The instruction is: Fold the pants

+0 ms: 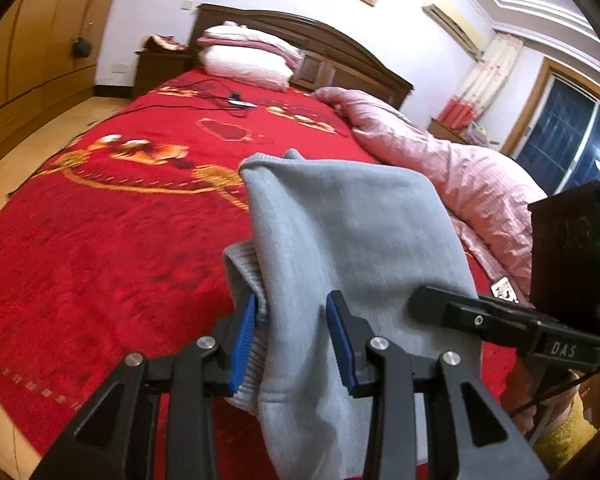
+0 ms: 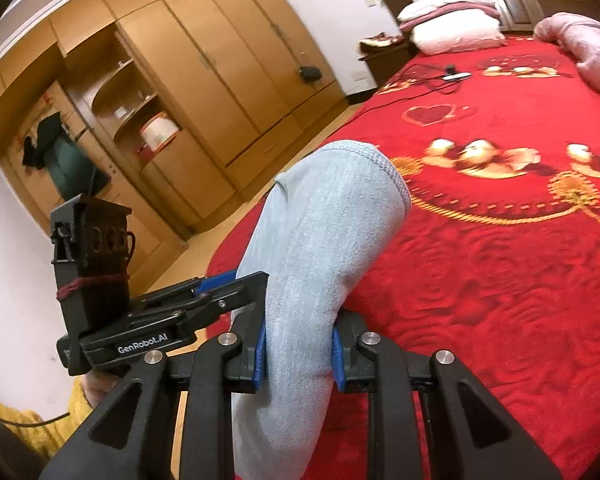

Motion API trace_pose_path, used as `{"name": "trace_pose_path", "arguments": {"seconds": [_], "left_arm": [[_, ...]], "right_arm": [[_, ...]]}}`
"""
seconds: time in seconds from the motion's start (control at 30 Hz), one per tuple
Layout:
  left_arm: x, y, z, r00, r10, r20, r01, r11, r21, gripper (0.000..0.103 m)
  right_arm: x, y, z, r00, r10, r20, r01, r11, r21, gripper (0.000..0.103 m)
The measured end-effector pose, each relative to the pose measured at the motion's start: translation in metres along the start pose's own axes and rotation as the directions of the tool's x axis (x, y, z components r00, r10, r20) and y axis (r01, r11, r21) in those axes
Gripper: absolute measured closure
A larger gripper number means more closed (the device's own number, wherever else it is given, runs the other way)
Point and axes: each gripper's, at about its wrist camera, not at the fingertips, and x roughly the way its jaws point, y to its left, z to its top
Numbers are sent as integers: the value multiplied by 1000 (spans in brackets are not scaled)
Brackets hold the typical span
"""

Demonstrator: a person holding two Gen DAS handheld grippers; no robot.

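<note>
Closest in, the left tongs have their blue-padded black fingers clamped on a bunched fold of the soft light grey fleece pants, with a ribbed cuff or waistband edge squeezed against the left pad. The right tongs are doing the same thing, pinched tight around a thick roll of the same grey fabric, which fills the whole gap between the pads.

From both grips the pants hang down below the tongs and also rise up ahead of them, so the cloth is held up off the bed rather than lying flat. In the right wrist view a stitched hem curves over the top of the raised part.

Each pair of tongs shows up in the other's camera, just beside the fabric, so they're gripping close together. A bit of mustard yellow sleeve shows low behind the left one.

Underneath and beyond the tongs is the red plush bedspread with gold heart patterns. Further out to the right sits a crumpled pink quilt. Past that, a black cable with a small device lies on the spread, then stacked white and pink pillows against the dark wooden headboard.
</note>
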Motion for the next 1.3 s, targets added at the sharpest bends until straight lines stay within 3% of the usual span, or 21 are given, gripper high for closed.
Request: {"name": "trace_pose_path", "arguments": {"seconds": [0.4, 0.5, 0.67, 0.77, 0.9, 1.1, 1.23, 1.3], "left_arm": [[94, -60, 35, 995, -69, -74, 74, 995, 63, 66], [121, -64, 40, 995, -46, -89, 54, 994, 93, 69], [173, -56, 39, 987, 70, -144, -49, 988, 148, 69], [191, -45, 31, 981, 61, -186, -37, 991, 132, 66], [193, -44, 30, 981, 80, -179, -55, 988, 141, 53], [166, -60, 31, 983, 61, -172, -35, 988, 153, 55], [134, -86, 22, 986, 27, -165, 7, 980, 201, 52], [124, -97, 13, 986, 30, -164, 8, 974, 228, 47]], "right_arm": [[-25, -99, 30, 993, -113, -23, 115, 991, 74, 78], [-15, -125, 32, 987, -157, -45, 161, 981, 105, 78], [5, -157, 21, 966, -246, -80, 255, 957, 137, 74], [13, -170, 15, 951, -287, -111, 302, 940, 157, 70], [20, -172, 7, 930, -345, -124, 360, 923, 136, 65], [5, -156, 8, 917, -385, -108, 398, 903, 161, 65], [-12, -132, -8, 883, -465, -65, 469, 874, 129, 64], [-21, -124, -17, 879, -475, -51, 477, 868, 135, 64]]}}
